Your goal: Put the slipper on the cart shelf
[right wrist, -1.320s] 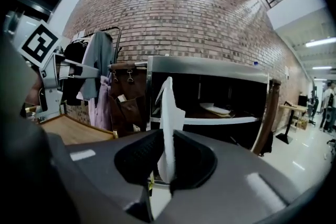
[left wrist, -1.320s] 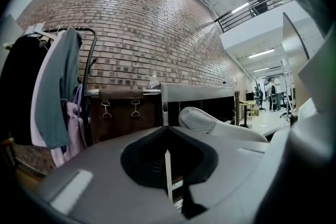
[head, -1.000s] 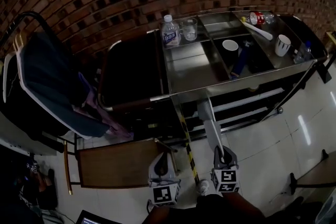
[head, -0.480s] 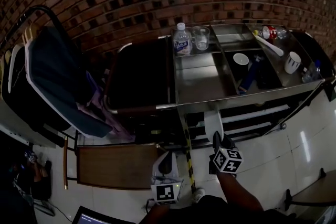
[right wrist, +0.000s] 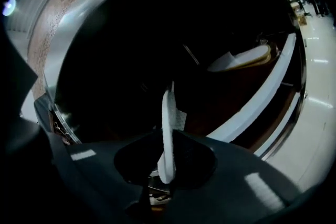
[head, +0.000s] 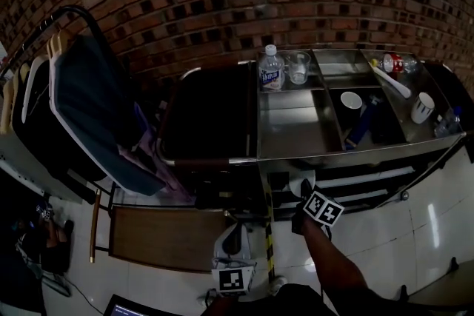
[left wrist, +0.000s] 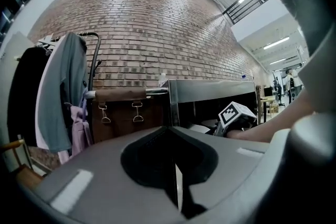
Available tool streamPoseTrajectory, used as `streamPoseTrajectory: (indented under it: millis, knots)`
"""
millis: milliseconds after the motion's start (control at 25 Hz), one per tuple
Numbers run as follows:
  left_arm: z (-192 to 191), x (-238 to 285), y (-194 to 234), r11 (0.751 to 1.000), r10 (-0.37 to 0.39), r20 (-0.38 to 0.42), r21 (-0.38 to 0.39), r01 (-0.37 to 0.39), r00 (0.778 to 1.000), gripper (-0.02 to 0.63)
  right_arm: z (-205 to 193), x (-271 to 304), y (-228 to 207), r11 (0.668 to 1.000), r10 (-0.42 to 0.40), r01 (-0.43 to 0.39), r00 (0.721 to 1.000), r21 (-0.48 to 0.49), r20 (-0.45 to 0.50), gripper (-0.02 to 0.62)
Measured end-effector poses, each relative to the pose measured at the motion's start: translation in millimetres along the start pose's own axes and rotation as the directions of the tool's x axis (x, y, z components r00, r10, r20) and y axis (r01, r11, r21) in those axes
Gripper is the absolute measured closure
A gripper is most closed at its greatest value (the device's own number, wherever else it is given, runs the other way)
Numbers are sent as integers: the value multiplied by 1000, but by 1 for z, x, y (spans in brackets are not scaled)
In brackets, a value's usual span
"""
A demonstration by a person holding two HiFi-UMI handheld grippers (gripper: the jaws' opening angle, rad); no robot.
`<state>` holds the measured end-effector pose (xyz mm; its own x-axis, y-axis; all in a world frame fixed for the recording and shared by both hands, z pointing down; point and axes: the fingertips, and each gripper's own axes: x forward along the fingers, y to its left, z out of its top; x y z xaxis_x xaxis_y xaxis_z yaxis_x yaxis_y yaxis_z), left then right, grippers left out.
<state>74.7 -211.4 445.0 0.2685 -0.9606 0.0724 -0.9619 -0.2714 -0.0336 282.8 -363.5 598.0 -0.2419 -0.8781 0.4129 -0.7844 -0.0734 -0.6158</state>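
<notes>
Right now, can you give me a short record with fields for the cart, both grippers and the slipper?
cart: steel; water bottle and glass on top
left gripper: shut, empty, low before the cart
right gripper: shut on slipper, inside the cart's lower level
slipper: white, held edge-on, not released
second slipper: lies deeper inside

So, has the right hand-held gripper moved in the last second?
Yes. The right hand-held gripper has moved forward toward the cart, carrying the slipper in under the cart's top front edge.

Head view looks steeply down on the cart. Left gripper view faces its front from low down. Right gripper view sits close inside its shelf.
</notes>
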Motion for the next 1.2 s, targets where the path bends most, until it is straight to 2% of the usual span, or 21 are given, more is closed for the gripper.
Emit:
streamPoseTrajectory:
  millis: [240, 480, 520, 680, 920, 1080, 1200]
  knots:
    - [-5, -8, 7, 999, 36, -20, 7, -35, 999, 595, -6, 23, -16, 999, -52, 52, 997, -8, -52, 549]
    - [-2, -11, 8, 999, 45, -8, 20, -45, 999, 595, -3, 30, -21, 978, -135, 129, 990, -163, -28, 512]
    - [-2, -11, 6, 999, 45, -8, 20, -44, 999, 595, -4, 31, -23, 971, -152, 143, 988, -190, -29, 512]
    - [-1, -15, 6, 999, 49, -10, 10, -49, 999, 595, -5, 39, -26, 934, -206, 192, 978, -301, -16, 416]
    - [-6, -25, 15, 998, 67, -21, 3, -67, 998, 595, -3, 42, -24, 875, -237, 226, 971, -429, 28, 390]
    - [-7, -31, 21, 997, 76, -27, -9, -77, 997, 595, 7, 32, -12, 846, -212, 219, 975, -486, 70, 383]
    - [-9, -35, 25, 996, 85, -34, -11, -85, 996, 595, 31, 6, 6, 805, -136, 192, 981, -561, 141, 379]
